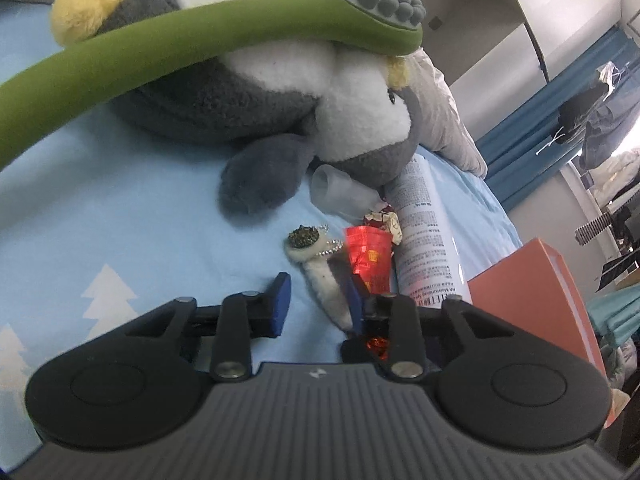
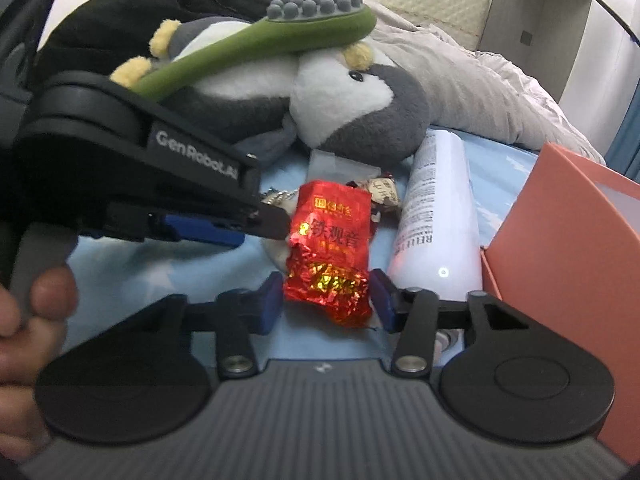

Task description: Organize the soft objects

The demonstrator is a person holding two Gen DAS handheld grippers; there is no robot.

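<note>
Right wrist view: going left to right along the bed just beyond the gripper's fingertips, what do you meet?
Other gripper → red foil packet → white tube → orange box.

Both wrist cameras look forward and down along their tongs, close over the bed (image 1: 120,200), sharing the grey plush penguin (image 1: 248,92), green massager (image 2: 256,48), red foil packet (image 2: 328,248) and white tube (image 1: 424,236).
</note>
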